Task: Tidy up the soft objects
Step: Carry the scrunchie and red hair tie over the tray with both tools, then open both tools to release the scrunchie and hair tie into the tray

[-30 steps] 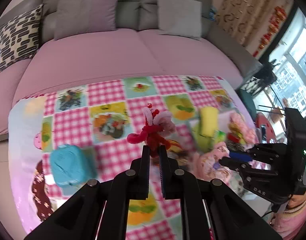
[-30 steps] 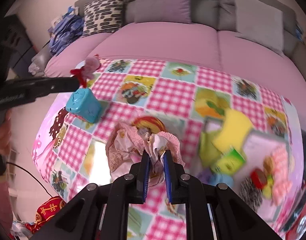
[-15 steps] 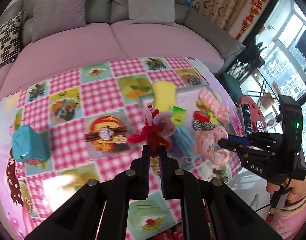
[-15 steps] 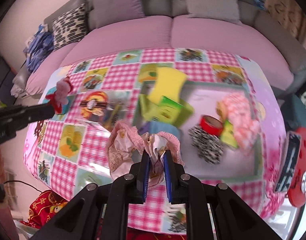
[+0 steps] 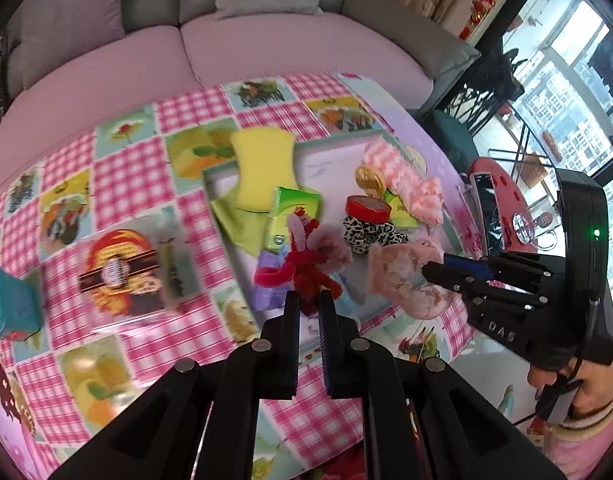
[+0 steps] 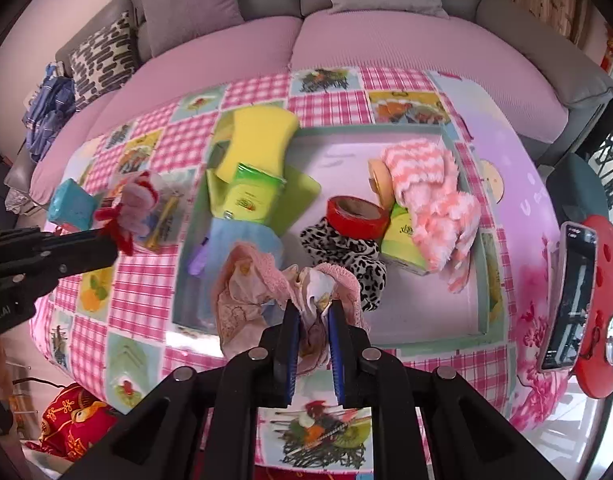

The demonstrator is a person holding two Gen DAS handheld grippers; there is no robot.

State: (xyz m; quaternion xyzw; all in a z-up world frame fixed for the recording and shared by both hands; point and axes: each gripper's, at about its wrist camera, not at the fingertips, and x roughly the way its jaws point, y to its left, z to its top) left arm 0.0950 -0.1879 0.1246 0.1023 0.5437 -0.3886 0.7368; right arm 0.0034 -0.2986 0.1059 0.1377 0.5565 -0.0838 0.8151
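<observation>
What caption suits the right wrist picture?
Right claw clamps a pink cloth above a cluttered tray.

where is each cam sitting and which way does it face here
Left wrist: on the left gripper, looking steeply down its fingers at the tray; pinches a red pipe-cleaner toy; the right gripper and the hand holding it show at right.
Right wrist: on the right gripper, facing down over the tray; clamps a pink frilly cloth; the left gripper enters from the left.
Shared: tray, yellow sponge, checked tablecloth, sofa.
</observation>
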